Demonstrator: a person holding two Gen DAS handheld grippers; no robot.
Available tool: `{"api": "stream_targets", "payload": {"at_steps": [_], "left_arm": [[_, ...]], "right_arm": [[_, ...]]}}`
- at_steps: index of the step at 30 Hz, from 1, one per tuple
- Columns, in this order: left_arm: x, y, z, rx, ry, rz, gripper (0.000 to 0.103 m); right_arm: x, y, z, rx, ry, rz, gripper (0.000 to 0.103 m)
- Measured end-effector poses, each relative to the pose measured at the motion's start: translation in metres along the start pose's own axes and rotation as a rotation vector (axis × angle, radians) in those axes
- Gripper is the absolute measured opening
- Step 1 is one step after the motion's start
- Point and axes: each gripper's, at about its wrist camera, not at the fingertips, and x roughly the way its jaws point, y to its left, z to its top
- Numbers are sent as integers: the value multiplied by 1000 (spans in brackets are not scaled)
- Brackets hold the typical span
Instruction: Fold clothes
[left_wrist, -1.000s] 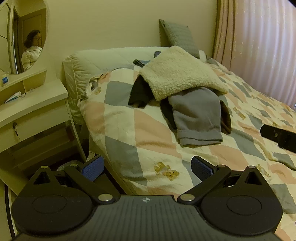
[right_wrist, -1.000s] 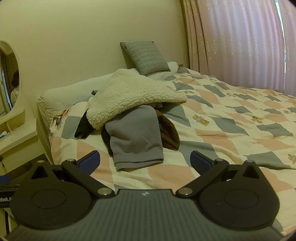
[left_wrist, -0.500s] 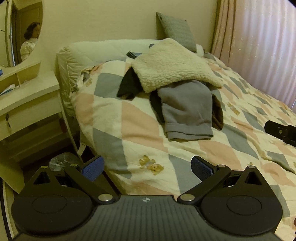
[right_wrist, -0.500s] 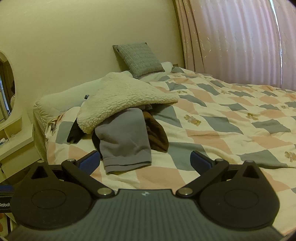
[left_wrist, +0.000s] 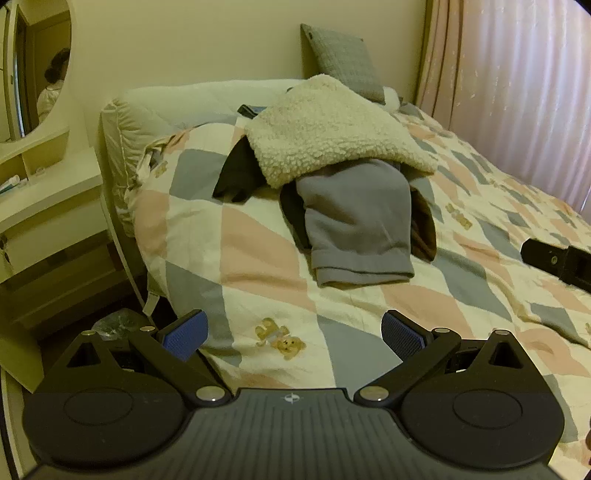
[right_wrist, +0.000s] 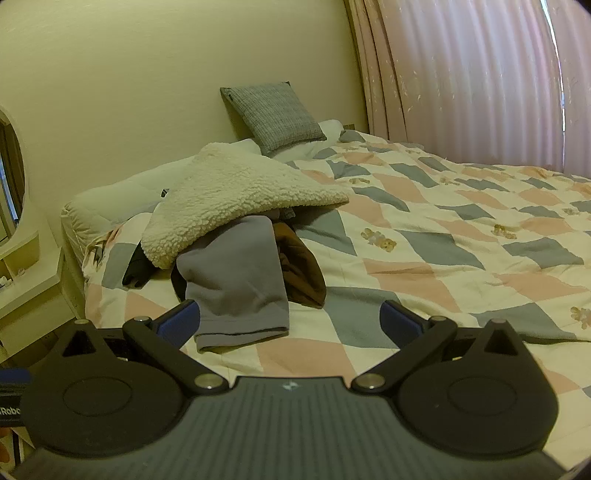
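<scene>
The left wrist view looks from low beside the bed's corner, facing across the quilt (left_wrist: 258, 236) toward the wall, with the clothes pile (left_wrist: 354, 206) near ahead and a vanity (left_wrist: 48, 192) at its left edge. The right wrist view sits closer to the clothes pile (right_wrist: 236, 266), aimed the same way, taking in more curtain (right_wrist: 480, 81). Both share the pile, the grey cushion (right_wrist: 273, 114) and the quilt.

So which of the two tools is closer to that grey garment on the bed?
Right, I'd judge. The right tool sits just short of the grey garment, its hem between the open fingers. The left tool hangs further back, bare quilt between them.
</scene>
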Motion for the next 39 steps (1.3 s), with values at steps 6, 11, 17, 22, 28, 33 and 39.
{"api": "stream_targets", "payload": {"at_steps": [6,11,17,22,28,33,39], "left_arm": [[2,5,1,-20,-19,-11,103],[5,4,1,-1,-22,-6,103],[16,6,1,-22,-17,-9,103],[42,6,1,-30,11,4,103],[100,-1,9,-6,66,-2,103],[154,-4,33,-22,114,-27,103],[171,-3,87,-49,196,29,103]], "right_arm": [[4,1,0,-5,5,12,103],[8,5,0,-16,10,23,103],[17,5,-1,-20,21,28,103],[39,1,-6,-19,52,37,103],[93,-9,-12,-14,92,79,103],[152,-18,-2,-18,127,151,103],[189,-5,46,-48,235,202,103]]}}
